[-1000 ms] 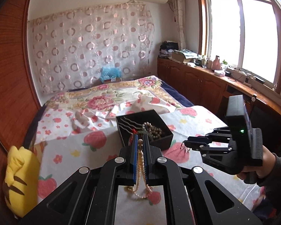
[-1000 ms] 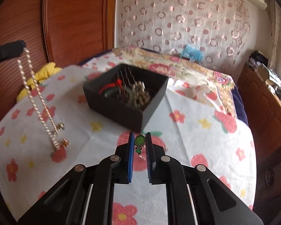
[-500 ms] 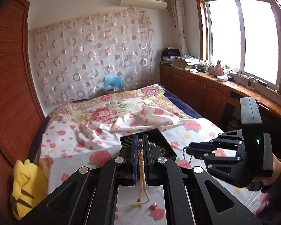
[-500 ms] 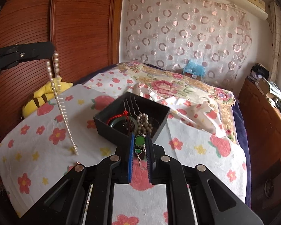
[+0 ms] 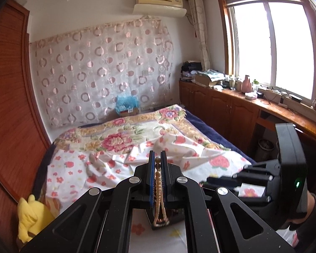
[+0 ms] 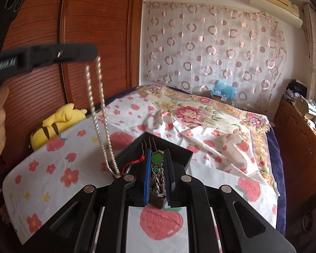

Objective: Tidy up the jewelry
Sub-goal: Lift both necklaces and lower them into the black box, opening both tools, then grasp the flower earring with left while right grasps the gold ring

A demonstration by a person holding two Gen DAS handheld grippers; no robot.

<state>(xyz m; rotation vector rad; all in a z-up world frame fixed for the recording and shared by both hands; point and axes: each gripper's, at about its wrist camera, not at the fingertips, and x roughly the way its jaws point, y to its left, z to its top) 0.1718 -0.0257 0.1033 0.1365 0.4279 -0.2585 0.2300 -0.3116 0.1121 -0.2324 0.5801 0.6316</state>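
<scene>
My left gripper [image 5: 157,160] is shut on a pearl necklace [image 5: 158,191], which hangs down in a loop over the black jewelry box [image 5: 179,214]. In the right wrist view the left gripper [image 6: 92,52] is high at the left and the necklace [image 6: 103,124] dangles to the box's left rim. My right gripper [image 6: 157,158] is shut on a green-stone pendant [image 6: 157,158] with a dark chain, held above the black box [image 6: 179,154]. The box holds hairpins and a red cord. The right gripper [image 5: 210,181] also shows at the right of the left wrist view.
The box stands on a white cloth with strawberry and flower print [image 6: 52,168] spread over the bed. A yellow plush toy [image 6: 52,124] lies at the bed's left edge by the wooden wardrobe [image 6: 94,21]. Wooden cabinets [image 5: 231,109] run along the right under the window.
Both grippers have risen and moved in over the black box. The necklace now hangs clear of the cloth, with its lower end at the box. The pendant has come over the box.
</scene>
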